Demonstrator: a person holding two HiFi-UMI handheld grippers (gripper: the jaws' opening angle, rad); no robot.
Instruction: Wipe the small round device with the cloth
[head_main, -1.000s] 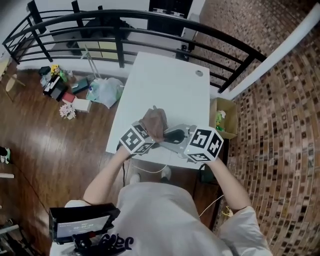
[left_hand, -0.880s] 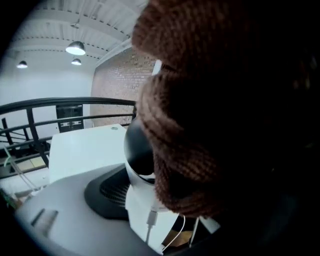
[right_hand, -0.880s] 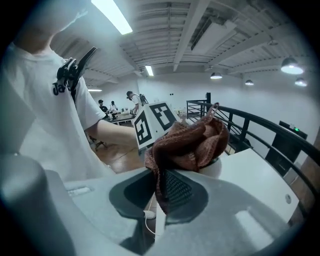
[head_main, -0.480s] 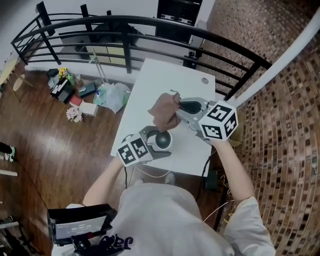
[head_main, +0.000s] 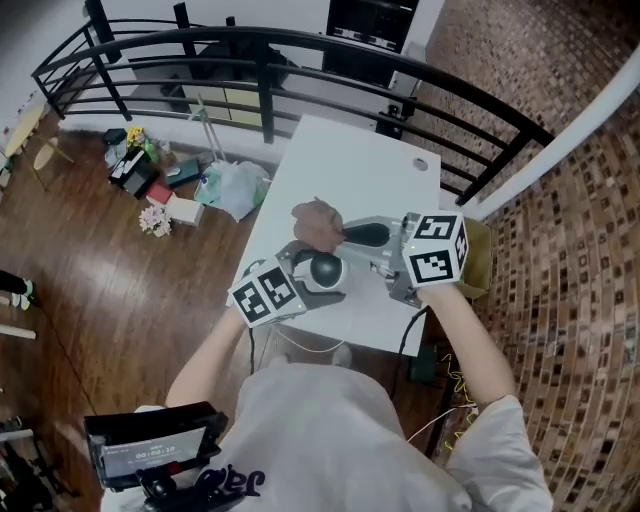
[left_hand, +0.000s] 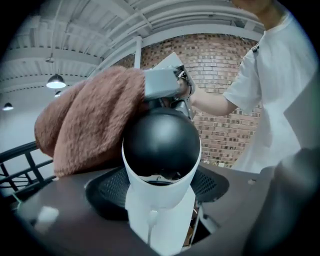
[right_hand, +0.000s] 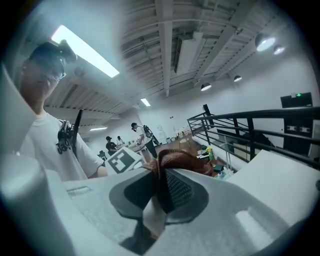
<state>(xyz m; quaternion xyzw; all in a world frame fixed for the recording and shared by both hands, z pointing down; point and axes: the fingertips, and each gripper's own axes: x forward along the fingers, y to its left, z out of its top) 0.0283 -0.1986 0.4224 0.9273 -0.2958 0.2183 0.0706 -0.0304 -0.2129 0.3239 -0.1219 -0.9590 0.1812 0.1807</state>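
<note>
The left gripper (head_main: 305, 280) is clamped on the device (head_main: 325, 268). Its dark pads press the white body from both sides and hold it in the air over the near edge of the table (head_main: 370, 170). The device's long axis runs along the gripper. The white stem comes back between the jaws, and the black dome sits at the far end, turned up and away from the table.

The right gripper (head_main: 345, 233) reaches in from the table's right side. Its jaws are pinched together on the brown cloth (head_main: 313, 222). The cloth bunches over the table's middle, just beyond the dome and right beside it; I cannot tell whether they touch.
</note>
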